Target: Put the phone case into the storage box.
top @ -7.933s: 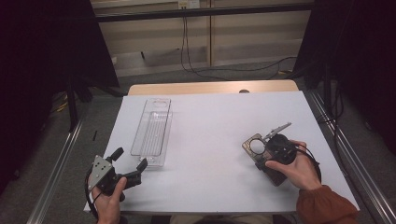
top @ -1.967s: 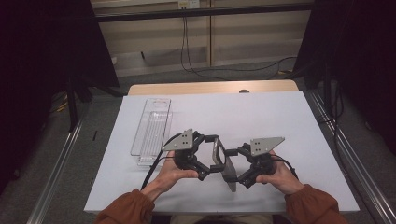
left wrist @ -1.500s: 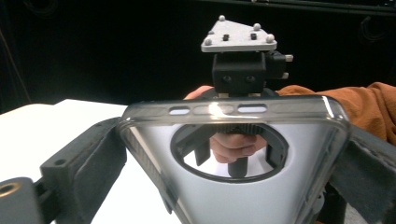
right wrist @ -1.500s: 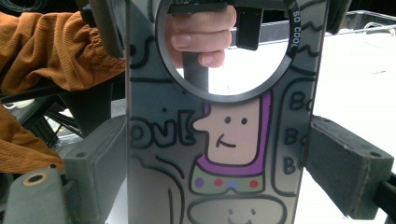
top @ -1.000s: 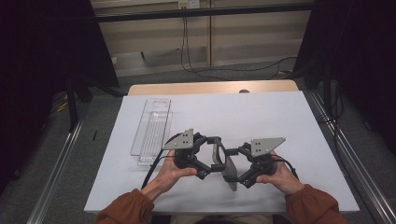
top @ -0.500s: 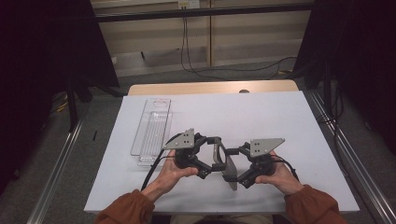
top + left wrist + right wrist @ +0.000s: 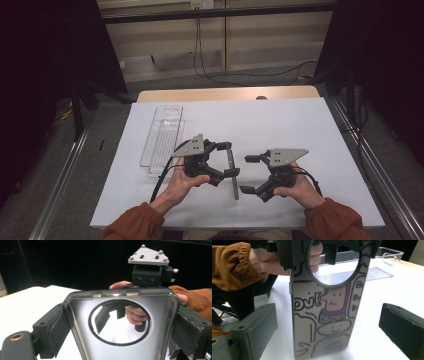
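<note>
My high view looks down and forward over the white table (image 7: 280, 125); both gripper views sit close, facing each other, sharing the phone case (image 7: 120, 322).

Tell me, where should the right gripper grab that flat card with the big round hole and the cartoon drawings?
Probably the lower half of the card, below the hole. It stands on edge, held at its top by the left gripper. The right gripper, its jaws just opened wide, faces the drawn side; it would likely turn and close on the two flat faces, since the narrow edges offer less hold.
</note>
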